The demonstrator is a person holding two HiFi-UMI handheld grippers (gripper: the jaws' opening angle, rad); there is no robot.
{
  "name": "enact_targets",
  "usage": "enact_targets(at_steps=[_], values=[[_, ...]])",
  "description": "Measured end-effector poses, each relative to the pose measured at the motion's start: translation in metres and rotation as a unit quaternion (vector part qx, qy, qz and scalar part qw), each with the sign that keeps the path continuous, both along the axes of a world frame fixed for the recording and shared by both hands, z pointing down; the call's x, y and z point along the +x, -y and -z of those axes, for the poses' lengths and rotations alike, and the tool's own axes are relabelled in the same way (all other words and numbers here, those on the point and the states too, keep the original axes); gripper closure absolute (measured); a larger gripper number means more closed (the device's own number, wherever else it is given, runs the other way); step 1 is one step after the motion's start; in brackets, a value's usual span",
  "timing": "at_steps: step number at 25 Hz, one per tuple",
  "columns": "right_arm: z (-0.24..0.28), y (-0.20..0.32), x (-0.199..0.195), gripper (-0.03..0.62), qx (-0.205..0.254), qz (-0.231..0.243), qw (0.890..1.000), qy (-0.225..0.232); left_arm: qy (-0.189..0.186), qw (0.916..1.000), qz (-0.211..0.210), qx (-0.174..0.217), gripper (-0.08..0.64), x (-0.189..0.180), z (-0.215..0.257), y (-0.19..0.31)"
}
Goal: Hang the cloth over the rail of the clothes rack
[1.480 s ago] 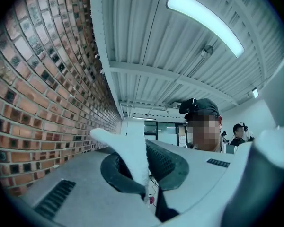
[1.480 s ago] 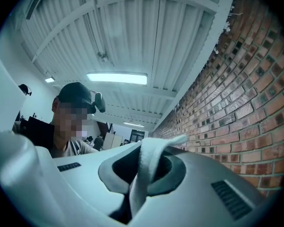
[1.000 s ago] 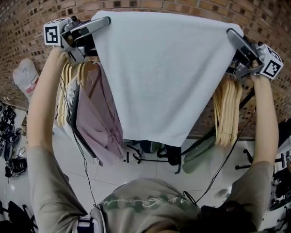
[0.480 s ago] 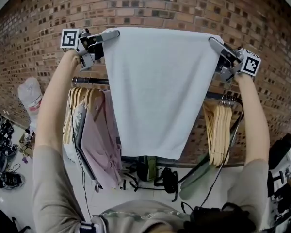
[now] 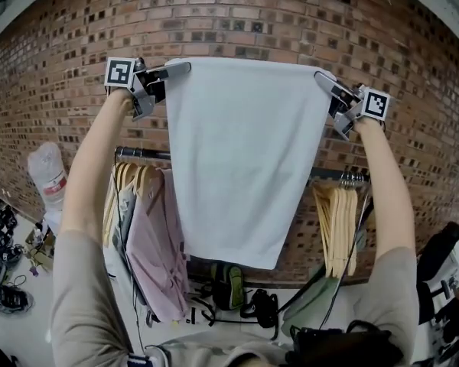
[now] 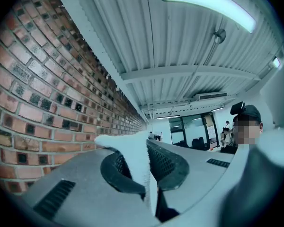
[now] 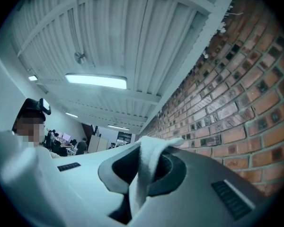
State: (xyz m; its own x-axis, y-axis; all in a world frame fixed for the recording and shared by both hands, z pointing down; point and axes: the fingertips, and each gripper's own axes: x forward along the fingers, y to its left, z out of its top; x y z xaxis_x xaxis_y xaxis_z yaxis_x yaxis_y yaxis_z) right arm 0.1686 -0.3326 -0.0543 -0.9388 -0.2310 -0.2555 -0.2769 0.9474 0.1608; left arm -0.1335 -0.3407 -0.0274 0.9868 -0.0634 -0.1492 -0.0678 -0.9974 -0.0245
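Observation:
A white cloth (image 5: 241,155) hangs spread flat, held up high by its two top corners in front of the brick wall. My left gripper (image 5: 185,68) is shut on the top left corner, and a fold of cloth (image 6: 139,162) shows pinched between its jaws. My right gripper (image 5: 321,77) is shut on the top right corner, where the cloth (image 7: 146,171) sticks up between its jaws. The dark rail (image 5: 141,153) of the clothes rack runs level below both grippers and behind the cloth, which hides its middle.
Wooden hangers (image 5: 338,224) hang on the rail at the right; more hangers and a pink garment (image 5: 154,235) hang at the left. A white bag (image 5: 46,178) sits at the far left. Bags and cables (image 5: 245,300) lie on the floor under the rack.
Both grippers have risen with the cloth stretched between them. The cloth's top edge now stands well above the rail, and the rail has come into sight.

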Motion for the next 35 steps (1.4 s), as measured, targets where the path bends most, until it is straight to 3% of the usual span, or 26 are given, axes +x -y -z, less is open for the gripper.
enact_targets(at_steps=[6, 11, 24, 29, 35], values=[[0.008, 0.033, 0.012, 0.572, -0.029, -0.015, 0.999, 0.016, 0.012, 0.9997, 0.02, 0.008, 0.541, 0.008, 0.001, 0.029], [0.015, 0.058, 0.022, 0.572, -0.025, -0.029, 0.999, 0.016, 0.015, 0.9978, 0.039, 0.052, 0.541, 0.014, 0.014, 0.053], [0.007, 0.15, 0.041, 0.572, -0.049, -0.045, 0.998, 0.014, 0.01, 0.9987, 0.046, 0.017, 0.54, 0.023, 0.004, 0.143], [-0.031, 0.193, 0.048, 0.572, -0.085, -0.052, 0.995, 0.011, 0.013, 0.9985, 0.053, -0.003, 0.541, 0.029, -0.031, 0.19], [-0.126, 0.246, 0.065, 0.572, -0.16, -0.077, 0.984, -0.023, 0.029, 0.9987, 0.04, -0.013, 0.541, 0.054, -0.097, 0.226]])
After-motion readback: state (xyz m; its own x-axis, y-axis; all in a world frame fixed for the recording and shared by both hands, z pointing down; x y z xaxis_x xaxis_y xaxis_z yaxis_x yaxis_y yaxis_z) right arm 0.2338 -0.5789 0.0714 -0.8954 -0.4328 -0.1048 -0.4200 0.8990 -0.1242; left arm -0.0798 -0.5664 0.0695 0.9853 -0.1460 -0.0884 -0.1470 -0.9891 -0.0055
